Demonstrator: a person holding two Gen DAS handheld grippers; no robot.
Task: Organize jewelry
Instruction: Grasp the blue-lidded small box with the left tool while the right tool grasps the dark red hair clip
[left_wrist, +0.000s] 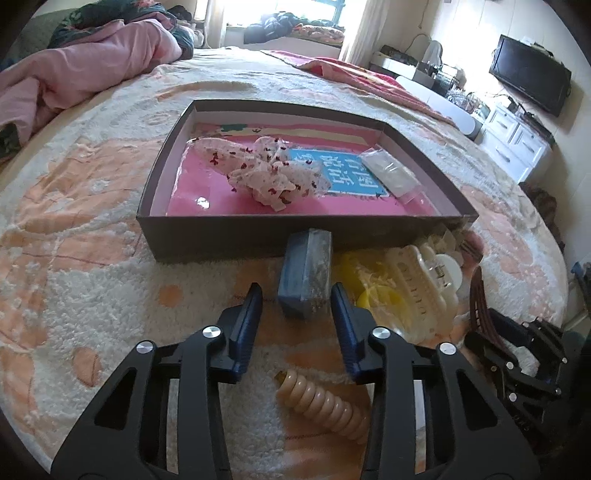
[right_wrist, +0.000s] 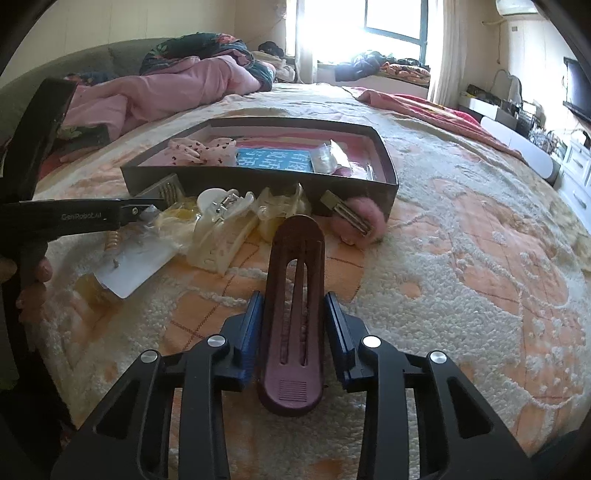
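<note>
A blue glittery hair clip (left_wrist: 306, 273) lies on the bedspread just in front of the dark shallow box (left_wrist: 207, 236). Its near end sits between the fingertips of my left gripper (left_wrist: 297, 291). The right finger touches it, a small gap shows at the left finger, and the jaws stand open. My right gripper (right_wrist: 294, 295) is shut on a long maroon hair clip (right_wrist: 295, 280), which points toward the box (right_wrist: 258, 181). A floral fabric hair tie (left_wrist: 273, 170) and a small clear bag (left_wrist: 388, 173) lie inside the box.
A beige spiral hair tie (left_wrist: 325, 402) lies under my left gripper. Cream claw clips (right_wrist: 221, 236), a yellow piece (left_wrist: 384, 299), a white card (right_wrist: 140, 262) and a pink pom-pom clip (right_wrist: 364, 218) lie along the box front. A hand (right_wrist: 33, 280) is at far left. Pink bedding (left_wrist: 92, 70) lies behind.
</note>
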